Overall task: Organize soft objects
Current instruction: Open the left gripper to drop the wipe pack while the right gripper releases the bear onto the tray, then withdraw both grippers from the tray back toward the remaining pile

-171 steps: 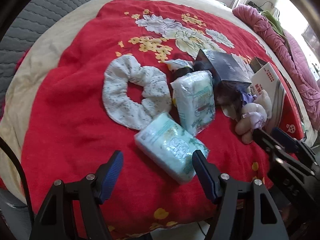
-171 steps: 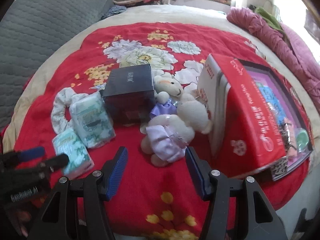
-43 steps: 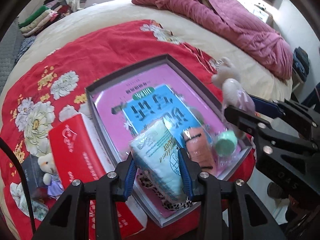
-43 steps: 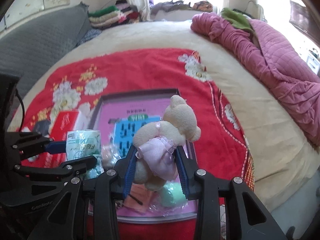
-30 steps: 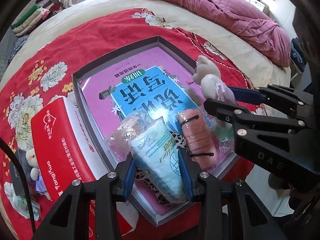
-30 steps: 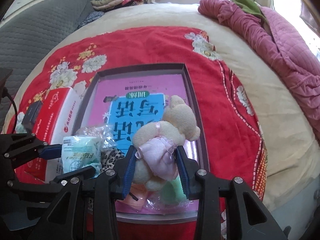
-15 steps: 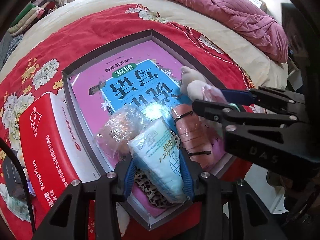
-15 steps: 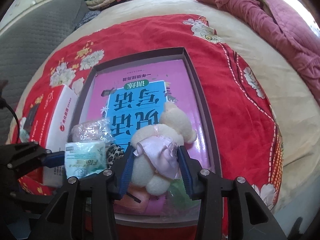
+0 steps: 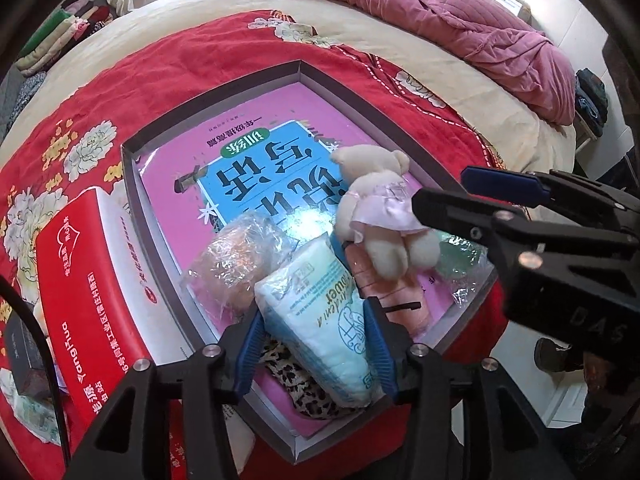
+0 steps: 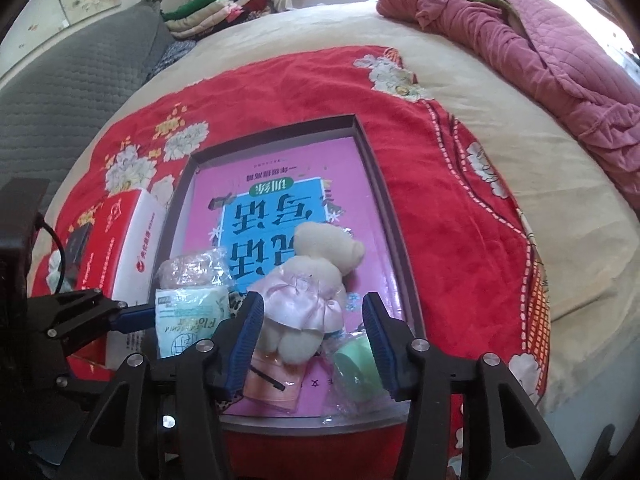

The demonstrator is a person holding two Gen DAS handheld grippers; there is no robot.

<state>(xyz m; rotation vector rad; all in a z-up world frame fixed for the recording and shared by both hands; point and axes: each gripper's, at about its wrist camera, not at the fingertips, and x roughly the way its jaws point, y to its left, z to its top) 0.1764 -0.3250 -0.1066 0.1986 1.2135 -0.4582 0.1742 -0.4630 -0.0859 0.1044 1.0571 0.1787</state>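
Bed (image 10: 500, 92) w/ cream cover, red floral blanket (image 10: 460, 208) spread over it. On blanket: open grey box (image 10: 374, 152) straight ahead of both grippers, red carton (image 9: 76, 292) just left of it. Pink quilt (image 9: 440, 12) bunched far ahead-right on cover.

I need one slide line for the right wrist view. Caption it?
Right gripper, jaws just opening, releases a plush bear into the open box; beside it, the tissue pack.
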